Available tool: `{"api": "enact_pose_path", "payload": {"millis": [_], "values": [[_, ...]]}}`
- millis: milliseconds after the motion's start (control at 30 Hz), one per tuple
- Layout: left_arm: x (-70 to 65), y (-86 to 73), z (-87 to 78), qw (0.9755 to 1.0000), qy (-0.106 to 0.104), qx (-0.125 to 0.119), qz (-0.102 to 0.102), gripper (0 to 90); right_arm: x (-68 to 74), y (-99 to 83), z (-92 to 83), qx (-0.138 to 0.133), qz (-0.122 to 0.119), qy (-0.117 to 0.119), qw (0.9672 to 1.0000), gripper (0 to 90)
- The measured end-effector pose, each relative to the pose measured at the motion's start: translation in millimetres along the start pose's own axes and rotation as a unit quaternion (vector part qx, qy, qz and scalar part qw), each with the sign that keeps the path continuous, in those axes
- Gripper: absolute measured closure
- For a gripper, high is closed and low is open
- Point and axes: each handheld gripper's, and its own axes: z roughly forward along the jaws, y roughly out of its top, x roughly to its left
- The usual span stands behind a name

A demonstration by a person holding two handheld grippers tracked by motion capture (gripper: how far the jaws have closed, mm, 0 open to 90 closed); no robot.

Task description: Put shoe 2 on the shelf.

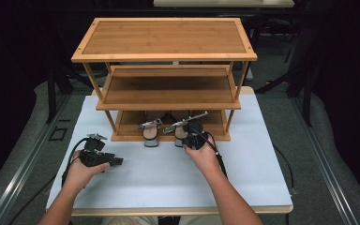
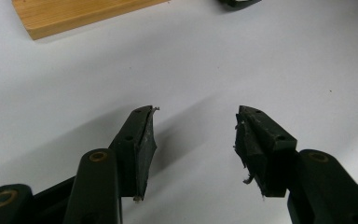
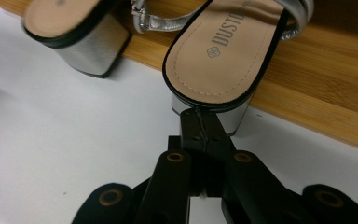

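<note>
Sitting on the rack's (image 1: 164, 61) bottom shelf, both sandals (image 1: 151, 132) are looking nearly stowed, heels jutting over the tabletop (image 1: 159, 173), and the right claw (image 3: 204, 122), jaws pressed together and holding nothing, is nudging the right sandal's (image 3: 223, 56) heel. Waiting well apart, the left claw (image 2: 193, 140) is gaping wide and empty, while the upper shelves are hiding the sandals' toes.

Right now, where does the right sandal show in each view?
High view: the right sandal sits at centre, heel out over the rack's bottom shelf, just ahead of the right claw.
Left gripper view: I cannot make it out; a dark scrap at the top edge is too cropped to name.
Right gripper view: upper centre, heel just above the shut claw.
Shared landmark: the shelf's wooden edge.
</note>
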Motion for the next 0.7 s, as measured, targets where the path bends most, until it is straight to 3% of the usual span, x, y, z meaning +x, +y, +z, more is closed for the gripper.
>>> {"api": "enact_pose_path", "payload": {"millis": [100,333,500,567,700], "values": [[0.0,0.3,0.4,1.0,0.001,0.003,0.003,47.3,-1.0,0.0,-0.3,0.002,-0.001,0.011,0.9999,90.0],[-1.4,0.6,1.1,1.0,0.003,0.0,0.006,48.0,1.0,-1.8,-0.5,-0.004,-0.007,0.001,1.0,88.9],[-4.7,4.3,3.2,0.9998,0.013,-0.009,0.011,49.5,1.9,-6.4,-8.5,-0.017,-0.014,0.014,0.9997,87.3],[-9.9,10.6,5.7,0.9995,0.014,-0.019,0.019,51.9,0.7,-10.0,-16.0,-0.027,-0.009,-0.004,0.9996,87.1],[-17.8,20.4,13.2,0.999,0.02,-0.026,0.031,56.2,-5.4,-10.8,-19.4,-0.035,-0.005,-0.016,0.9992,87.0]]}}
